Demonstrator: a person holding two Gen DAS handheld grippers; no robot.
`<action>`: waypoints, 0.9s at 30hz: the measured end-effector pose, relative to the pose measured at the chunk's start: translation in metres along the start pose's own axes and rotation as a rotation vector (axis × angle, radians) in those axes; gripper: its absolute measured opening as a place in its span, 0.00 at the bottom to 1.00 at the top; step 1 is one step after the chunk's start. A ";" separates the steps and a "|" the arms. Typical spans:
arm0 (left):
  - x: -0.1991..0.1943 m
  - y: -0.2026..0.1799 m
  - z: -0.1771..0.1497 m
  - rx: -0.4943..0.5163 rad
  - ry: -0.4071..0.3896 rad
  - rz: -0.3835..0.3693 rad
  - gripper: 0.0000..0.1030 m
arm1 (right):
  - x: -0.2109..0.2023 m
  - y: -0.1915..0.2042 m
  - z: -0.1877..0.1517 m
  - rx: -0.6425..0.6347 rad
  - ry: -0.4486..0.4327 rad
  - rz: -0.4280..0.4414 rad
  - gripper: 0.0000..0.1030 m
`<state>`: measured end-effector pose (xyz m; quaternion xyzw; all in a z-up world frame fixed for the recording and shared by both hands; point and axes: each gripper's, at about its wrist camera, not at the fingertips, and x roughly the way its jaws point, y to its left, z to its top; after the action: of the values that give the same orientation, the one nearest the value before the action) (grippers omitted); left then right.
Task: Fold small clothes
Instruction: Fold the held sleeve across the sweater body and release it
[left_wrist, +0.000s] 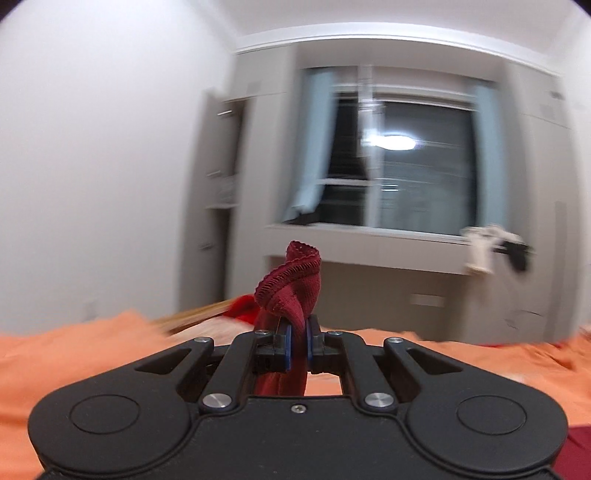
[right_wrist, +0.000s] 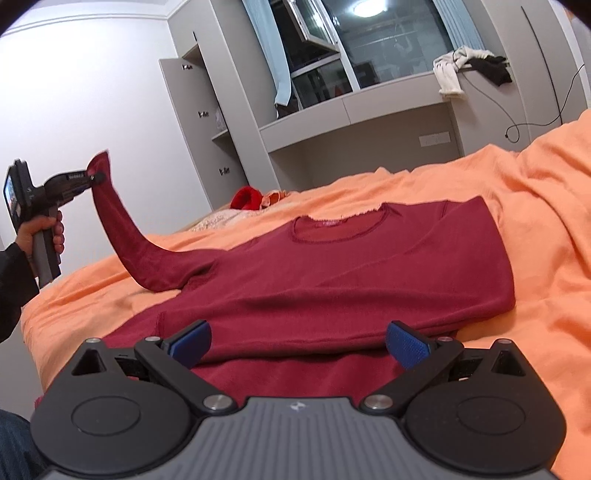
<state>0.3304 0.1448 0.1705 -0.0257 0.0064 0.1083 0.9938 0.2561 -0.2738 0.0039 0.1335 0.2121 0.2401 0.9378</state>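
Note:
A dark red long-sleeved top lies flat on the orange bedspread, neckline away from me. My left gripper is shut on the cuff of its left sleeve and holds it up in the air; in the right wrist view the left gripper is at the far left with the sleeve hanging from it down to the bed. My right gripper is open and empty, its blue pads just above the top's lower hem.
A bright red garment and a pale cloth lie at the bed's far edge. Beyond are grey cabinets, a window ledge with white and black clothes, and a black cable on the right.

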 end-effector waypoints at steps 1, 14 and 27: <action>-0.007 -0.016 0.002 0.021 -0.008 -0.041 0.07 | -0.003 0.000 0.002 0.003 -0.008 0.000 1.00; -0.077 -0.191 -0.088 0.231 0.166 -0.529 0.08 | -0.029 -0.013 0.016 0.029 -0.104 -0.106 1.00; -0.094 -0.169 -0.188 0.179 0.440 -0.704 0.60 | -0.015 -0.017 0.010 0.012 -0.057 -0.129 1.00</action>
<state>0.2733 -0.0500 -0.0068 0.0377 0.2186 -0.2469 0.9433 0.2557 -0.2974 0.0116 0.1319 0.1947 0.1739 0.9563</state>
